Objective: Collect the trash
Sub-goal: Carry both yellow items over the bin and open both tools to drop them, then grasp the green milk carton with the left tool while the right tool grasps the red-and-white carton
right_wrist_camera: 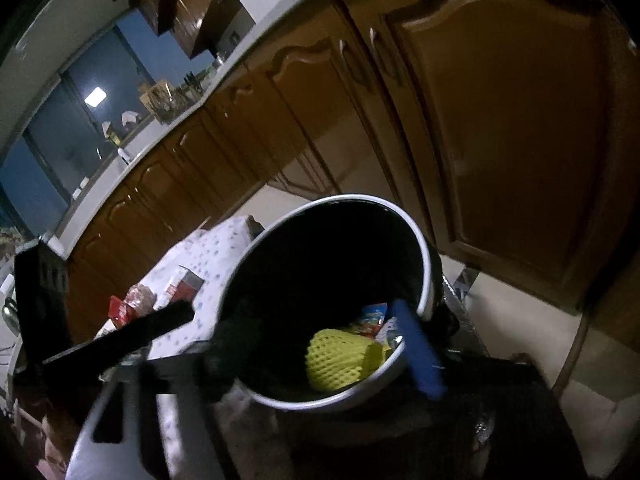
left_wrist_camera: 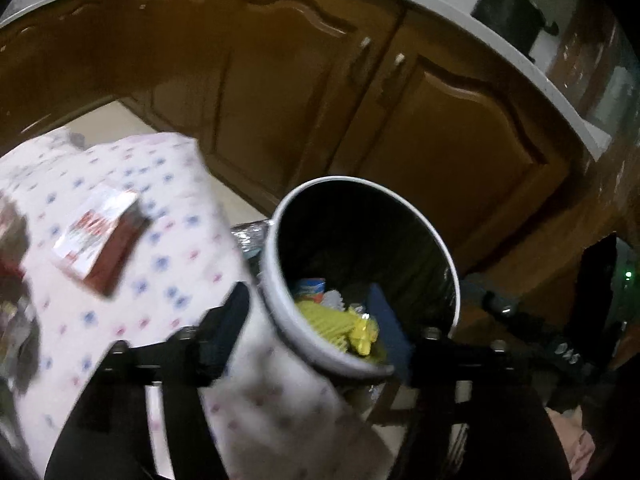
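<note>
At twelve o'clock in my left wrist view, brown cabinet doors (left_wrist_camera: 280, 92) run beneath a pale countertop (left_wrist_camera: 460, 12); a dark pot (left_wrist_camera: 508, 16) stands on it at one o'clock. At nine o'clock in my right view I see a window (right_wrist_camera: 60, 128), dark blue.

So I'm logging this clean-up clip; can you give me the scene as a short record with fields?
bin: white-rimmed trash bin, dark inside
bin contents: yellow foam net, colourful wrapper
table: dotted tablecloth
still on table: red and white carton
left gripper: open, at the bin mouth
right gripper: open, at the bin mouth
</note>
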Demonstrator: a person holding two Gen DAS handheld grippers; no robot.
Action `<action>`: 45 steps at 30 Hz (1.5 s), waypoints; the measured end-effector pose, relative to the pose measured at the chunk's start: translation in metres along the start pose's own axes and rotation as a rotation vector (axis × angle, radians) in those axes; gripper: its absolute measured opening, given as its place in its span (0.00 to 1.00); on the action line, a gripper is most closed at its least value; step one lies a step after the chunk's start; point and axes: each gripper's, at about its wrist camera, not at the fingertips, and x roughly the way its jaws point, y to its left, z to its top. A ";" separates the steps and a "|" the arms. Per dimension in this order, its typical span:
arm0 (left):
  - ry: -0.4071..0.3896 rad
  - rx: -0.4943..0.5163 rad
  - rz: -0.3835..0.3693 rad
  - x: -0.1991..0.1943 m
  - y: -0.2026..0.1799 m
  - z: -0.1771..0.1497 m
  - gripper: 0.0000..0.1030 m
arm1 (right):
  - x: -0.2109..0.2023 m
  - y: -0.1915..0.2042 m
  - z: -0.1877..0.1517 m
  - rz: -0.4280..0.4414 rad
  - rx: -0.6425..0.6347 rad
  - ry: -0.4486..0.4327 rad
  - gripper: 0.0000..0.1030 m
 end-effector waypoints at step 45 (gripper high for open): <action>-0.132 -0.166 0.350 -0.166 0.192 -0.077 0.79 | 0.119 0.204 -0.032 0.187 -0.121 0.221 0.88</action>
